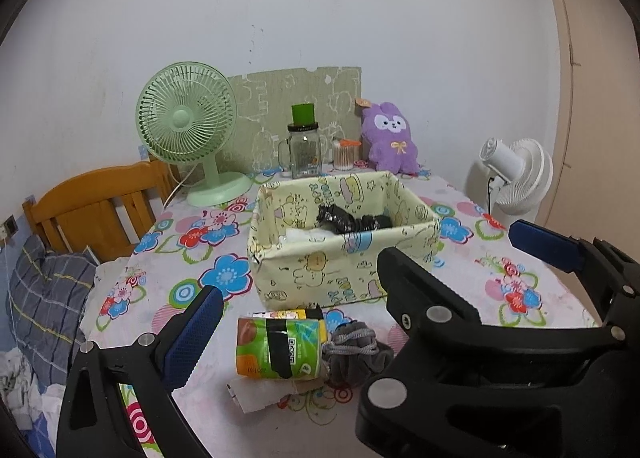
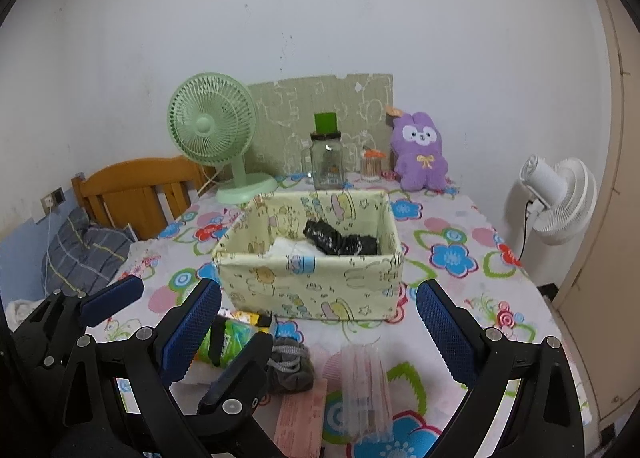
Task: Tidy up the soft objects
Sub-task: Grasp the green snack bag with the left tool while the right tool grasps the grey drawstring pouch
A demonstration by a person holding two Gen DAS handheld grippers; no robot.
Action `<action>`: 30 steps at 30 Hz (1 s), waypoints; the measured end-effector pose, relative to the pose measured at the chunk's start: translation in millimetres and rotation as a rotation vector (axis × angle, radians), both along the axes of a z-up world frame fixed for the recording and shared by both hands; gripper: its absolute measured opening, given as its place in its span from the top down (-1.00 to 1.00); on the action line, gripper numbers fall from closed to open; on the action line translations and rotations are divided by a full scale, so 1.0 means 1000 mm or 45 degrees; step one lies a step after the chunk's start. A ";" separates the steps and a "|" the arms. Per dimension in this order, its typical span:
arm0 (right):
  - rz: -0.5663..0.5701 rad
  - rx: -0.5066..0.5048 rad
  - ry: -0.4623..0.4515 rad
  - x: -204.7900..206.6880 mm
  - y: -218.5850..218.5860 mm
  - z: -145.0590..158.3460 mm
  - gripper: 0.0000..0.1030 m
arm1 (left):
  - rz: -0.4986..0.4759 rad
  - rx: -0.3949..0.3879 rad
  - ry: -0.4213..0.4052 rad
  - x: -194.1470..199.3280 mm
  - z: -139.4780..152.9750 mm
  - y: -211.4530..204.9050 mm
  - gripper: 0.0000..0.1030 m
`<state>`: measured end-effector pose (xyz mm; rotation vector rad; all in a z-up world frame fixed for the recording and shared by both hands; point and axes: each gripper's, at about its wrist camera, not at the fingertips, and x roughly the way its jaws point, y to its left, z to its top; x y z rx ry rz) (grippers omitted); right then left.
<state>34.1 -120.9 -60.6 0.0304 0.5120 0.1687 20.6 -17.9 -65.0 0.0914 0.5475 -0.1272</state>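
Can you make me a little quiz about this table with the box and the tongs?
1. True or false: the fabric box already has things inside it.
2. What lies nearest the left tongs? A) purple plush B) green roll C) green fan
3. Fill in: the grey soft thing lies right beside the green ____.

Key:
1. True: a black bundle and something white lie in it.
2. B
3. roll
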 end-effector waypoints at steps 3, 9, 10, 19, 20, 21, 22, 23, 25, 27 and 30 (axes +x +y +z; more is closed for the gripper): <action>-0.013 -0.008 0.008 -0.001 0.001 -0.006 -0.94 | -0.011 -0.007 0.015 0.001 -0.006 0.001 -0.98; -0.015 -0.026 0.027 0.000 0.002 -0.019 -0.94 | -0.023 -0.012 0.052 0.002 -0.020 0.003 -0.98; -0.015 -0.030 0.031 0.001 0.002 -0.021 -0.94 | -0.022 -0.009 0.058 0.003 -0.023 0.003 -0.98; 0.010 0.001 0.123 0.013 0.004 -0.048 -0.93 | 0.024 0.012 0.140 0.016 -0.048 0.013 -0.98; 0.011 -0.001 0.128 0.014 0.006 -0.050 -0.93 | 0.030 0.008 0.156 0.018 -0.050 0.015 -0.97; 0.012 -0.002 0.134 0.015 0.007 -0.051 -0.93 | 0.035 0.007 0.165 0.020 -0.052 0.016 -0.97; 0.013 0.002 0.139 0.017 0.007 -0.053 -0.93 | 0.041 0.008 0.178 0.022 -0.055 0.018 -0.97; 0.012 0.007 0.143 0.018 0.007 -0.055 -0.93 | 0.048 0.015 0.186 0.023 -0.057 0.018 -0.97; 0.011 0.014 0.162 0.022 0.008 -0.059 -0.93 | 0.071 0.032 0.207 0.027 -0.062 0.021 -0.97; 0.006 0.012 0.179 0.026 0.009 -0.063 -0.93 | 0.082 0.028 0.229 0.030 -0.067 0.023 -0.97; -0.001 0.013 0.201 0.031 0.009 -0.068 -0.93 | 0.103 0.025 0.252 0.036 -0.072 0.028 -0.97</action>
